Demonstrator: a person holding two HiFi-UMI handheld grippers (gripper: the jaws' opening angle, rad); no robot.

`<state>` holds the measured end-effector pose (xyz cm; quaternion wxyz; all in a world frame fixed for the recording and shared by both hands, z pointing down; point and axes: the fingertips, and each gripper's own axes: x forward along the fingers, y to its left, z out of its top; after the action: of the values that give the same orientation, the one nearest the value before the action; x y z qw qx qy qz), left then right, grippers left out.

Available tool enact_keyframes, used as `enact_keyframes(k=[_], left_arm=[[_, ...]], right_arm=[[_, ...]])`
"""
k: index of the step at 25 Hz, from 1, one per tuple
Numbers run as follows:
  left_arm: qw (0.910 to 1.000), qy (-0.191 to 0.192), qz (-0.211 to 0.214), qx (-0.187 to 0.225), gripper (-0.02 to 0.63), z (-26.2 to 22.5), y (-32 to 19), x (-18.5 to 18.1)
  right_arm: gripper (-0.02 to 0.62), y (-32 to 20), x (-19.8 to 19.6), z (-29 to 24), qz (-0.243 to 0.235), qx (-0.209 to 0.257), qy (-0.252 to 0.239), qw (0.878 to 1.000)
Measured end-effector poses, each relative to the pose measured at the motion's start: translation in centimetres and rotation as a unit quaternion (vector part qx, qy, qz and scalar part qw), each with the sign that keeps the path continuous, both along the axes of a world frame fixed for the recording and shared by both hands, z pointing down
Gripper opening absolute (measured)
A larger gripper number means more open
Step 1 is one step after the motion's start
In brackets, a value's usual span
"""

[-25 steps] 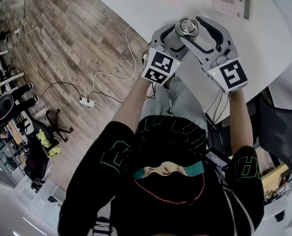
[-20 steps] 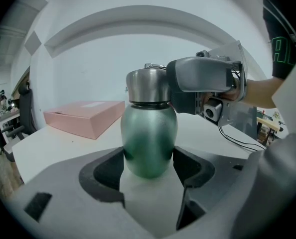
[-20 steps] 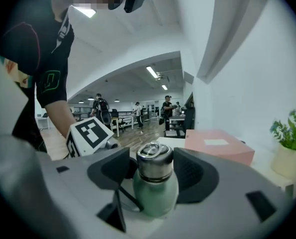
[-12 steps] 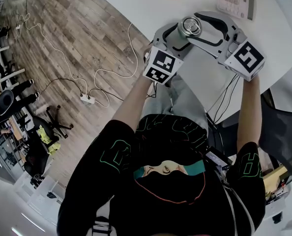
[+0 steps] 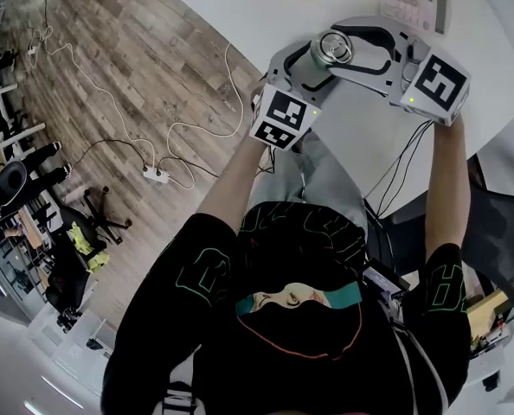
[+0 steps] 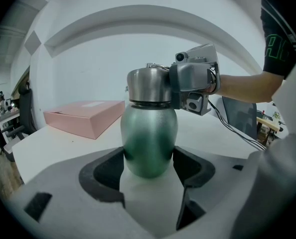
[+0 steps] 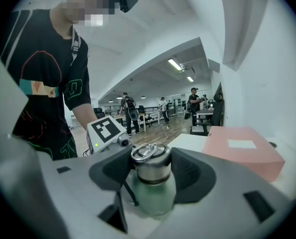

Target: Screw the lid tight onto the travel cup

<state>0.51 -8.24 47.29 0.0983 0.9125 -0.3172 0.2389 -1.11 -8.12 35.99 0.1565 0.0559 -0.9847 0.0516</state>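
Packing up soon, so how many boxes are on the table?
1: a pink box lies flat on the white table, beyond the cup. Others could be out of view.

travel cup [image 6: 149,143]: green metal, fine matt grain
lid [image 6: 148,86]: brushed steel, glossy
left gripper [image 6: 149,159]: matt grey plastic, black pads [image 6: 98,178]
box [image 6: 83,116]: pink matt card
table [image 6: 53,151]: smooth white
floor [image 5: 127,67]: wood planks

Wide bare bench [image 5: 231,11] left and right of the travel cup [image 6: 149,138]; pink box [image 6: 83,116] and calculator [image 5: 410,3] stand along the far side.
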Motion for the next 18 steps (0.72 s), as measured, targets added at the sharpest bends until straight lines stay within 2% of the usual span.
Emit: enact_keyframes(k=[4, 10, 14, 18], left_arm=[[1.0, 0.0, -0.002, -0.002, 0.321, 0.04, -0.07, -0.11], [1.0, -0.002, 0.002, 0.005, 0.321, -0.42, -0.37, -0.05], [1.0, -0.002, 0.002, 0.003, 0.321, -0.4, -0.22, 0.01], [1.0, -0.002, 0.002, 0.003, 0.321, -0.08, -0.21, -0.05]], right_arm=[[0.249, -0.23, -0.05, -0.12, 0.037, 0.021, -0.009, 0.999], [0.247, -0.49, 0.1, 0.02, 0.128, 0.052, -0.005, 0.99], [0.247, -0.57, 0.25, -0.05, 0.2, 0.066, -0.012, 0.978], [0.247, -0.76, 0.35, 0.15, 0.278, 0.074, -0.031, 0.957]])
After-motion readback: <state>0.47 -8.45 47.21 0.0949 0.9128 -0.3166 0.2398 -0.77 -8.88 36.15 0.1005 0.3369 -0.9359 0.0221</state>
